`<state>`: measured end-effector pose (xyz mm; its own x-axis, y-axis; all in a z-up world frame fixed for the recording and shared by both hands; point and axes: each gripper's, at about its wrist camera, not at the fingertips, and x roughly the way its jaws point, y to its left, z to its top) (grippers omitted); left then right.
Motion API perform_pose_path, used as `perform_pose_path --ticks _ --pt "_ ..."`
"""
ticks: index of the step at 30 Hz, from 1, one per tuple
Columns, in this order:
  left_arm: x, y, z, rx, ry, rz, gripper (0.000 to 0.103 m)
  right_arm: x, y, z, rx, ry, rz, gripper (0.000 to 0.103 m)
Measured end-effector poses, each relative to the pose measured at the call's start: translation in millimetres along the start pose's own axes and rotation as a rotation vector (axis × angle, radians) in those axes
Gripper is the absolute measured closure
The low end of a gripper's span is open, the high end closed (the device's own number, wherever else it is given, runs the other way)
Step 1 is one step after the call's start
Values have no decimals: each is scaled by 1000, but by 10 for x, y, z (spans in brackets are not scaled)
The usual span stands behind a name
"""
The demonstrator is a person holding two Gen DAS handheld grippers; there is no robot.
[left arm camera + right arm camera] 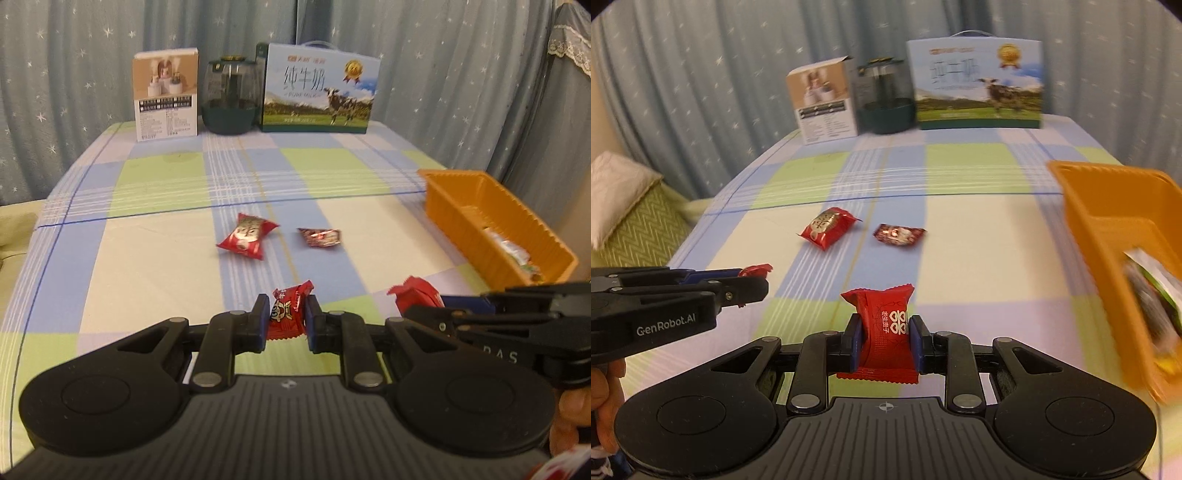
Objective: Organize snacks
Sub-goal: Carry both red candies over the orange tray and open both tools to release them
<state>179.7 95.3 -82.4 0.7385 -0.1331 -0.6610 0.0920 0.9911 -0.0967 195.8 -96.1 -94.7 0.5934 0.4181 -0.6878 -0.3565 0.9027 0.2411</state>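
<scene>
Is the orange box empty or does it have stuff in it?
Not empty. The orange box already holds some snack packets at its near end; how many cannot be told.

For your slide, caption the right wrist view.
Right tool grips a red candy; orange bin alongside.

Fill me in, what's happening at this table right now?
A person is sorting snacks with two handheld grippers. The left gripper is shut on a red cartoon-print candy, the right gripper on a red candy pouch. Two more red candies lie loose on the checked cloth. The orange bin at the right already holds some packets.
</scene>
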Motion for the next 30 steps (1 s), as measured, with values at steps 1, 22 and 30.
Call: perform_pose_path --ticks 1,22,30 --pt "-75 -55 1 -2 -7 0 85 -98 -13 -16 7 -4 -5 76" --pt "-832 -1009 -62 -11 -29 -67 85 -1375 -383 -251 107 -89 -103 76" --pt "-776 -1325 32 15 -29 -129 85 -1637 -710 -222 162 -126 -167 76"
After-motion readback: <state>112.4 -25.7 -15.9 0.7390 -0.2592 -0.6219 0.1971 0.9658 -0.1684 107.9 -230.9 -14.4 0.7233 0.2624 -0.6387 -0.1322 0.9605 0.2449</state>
